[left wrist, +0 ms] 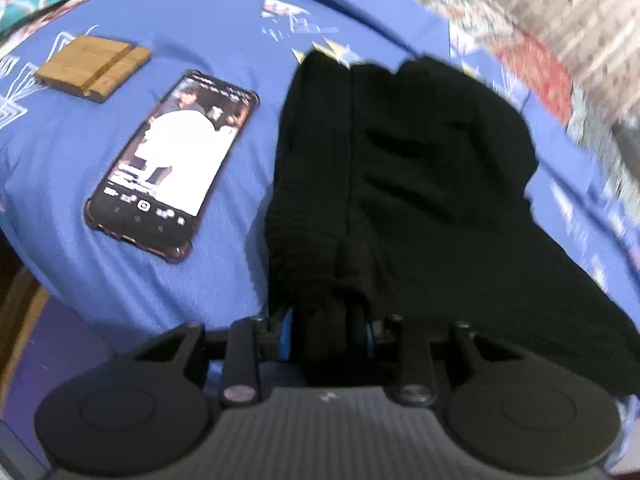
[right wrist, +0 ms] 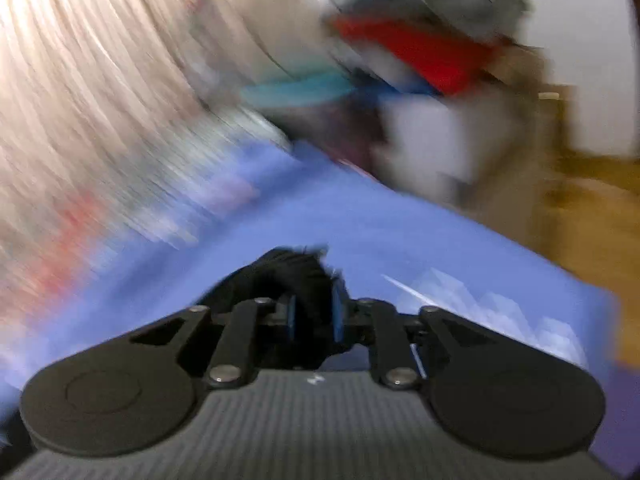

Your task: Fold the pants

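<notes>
The black pants point(left wrist: 420, 168) lie on the blue bedsheet point(left wrist: 208, 32), stretched away from me in the left wrist view. My left gripper point(left wrist: 328, 320) is shut on a bunched edge of the pants at the near end. In the right wrist view, which is blurred by motion, my right gripper point(right wrist: 314, 312) is shut on a wad of the black pants point(right wrist: 288, 272) above the blue sheet point(right wrist: 380, 220).
A phone point(left wrist: 172, 160) with a lit screen lies left of the pants. A wooden phone stand point(left wrist: 92, 66) sits further left. A patterned blanket point(left wrist: 540, 20) lies at the back right. A blurred heap of clothes point(right wrist: 420, 52) and wooden floor point(right wrist: 592, 208) show beyond the bed.
</notes>
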Demonstrator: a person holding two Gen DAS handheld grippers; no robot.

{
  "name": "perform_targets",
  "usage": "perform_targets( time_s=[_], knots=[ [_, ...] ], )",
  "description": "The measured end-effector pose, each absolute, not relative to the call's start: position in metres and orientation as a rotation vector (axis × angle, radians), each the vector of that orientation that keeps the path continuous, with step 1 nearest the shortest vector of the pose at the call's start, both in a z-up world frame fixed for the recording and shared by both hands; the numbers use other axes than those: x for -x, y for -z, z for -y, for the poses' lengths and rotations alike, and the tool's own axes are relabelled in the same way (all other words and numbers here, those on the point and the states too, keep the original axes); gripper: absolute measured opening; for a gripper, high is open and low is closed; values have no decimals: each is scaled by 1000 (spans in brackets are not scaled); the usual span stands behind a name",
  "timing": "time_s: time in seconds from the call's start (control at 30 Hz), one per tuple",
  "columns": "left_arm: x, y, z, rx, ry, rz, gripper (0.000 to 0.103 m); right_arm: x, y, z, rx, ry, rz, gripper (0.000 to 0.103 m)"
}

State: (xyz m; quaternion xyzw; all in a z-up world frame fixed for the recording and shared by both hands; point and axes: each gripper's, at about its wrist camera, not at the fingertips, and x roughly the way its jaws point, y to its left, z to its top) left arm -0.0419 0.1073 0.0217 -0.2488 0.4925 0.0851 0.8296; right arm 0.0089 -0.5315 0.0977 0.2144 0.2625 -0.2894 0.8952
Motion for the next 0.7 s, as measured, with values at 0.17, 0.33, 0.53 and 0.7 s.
perform_targets(
  time_s=[0.17, 0.33, 0.53, 0.7],
  knots=[
    [49, -29, -101, 417, -156, -1037, 47, 24, -68, 541, -440, 811, -580, 51],
    [68, -49, -120, 442, -99, -955, 55, 36, -106, 531, -554, 792, -425, 52],
    [74, -71, -143, 488, -28, -813, 59, -16, -150, 464, -502, 452, -426, 52],
    [80, -73, -152, 442, 58, -808, 58, -89, -161, 376, -420, 132, -524, 53]
  ],
)
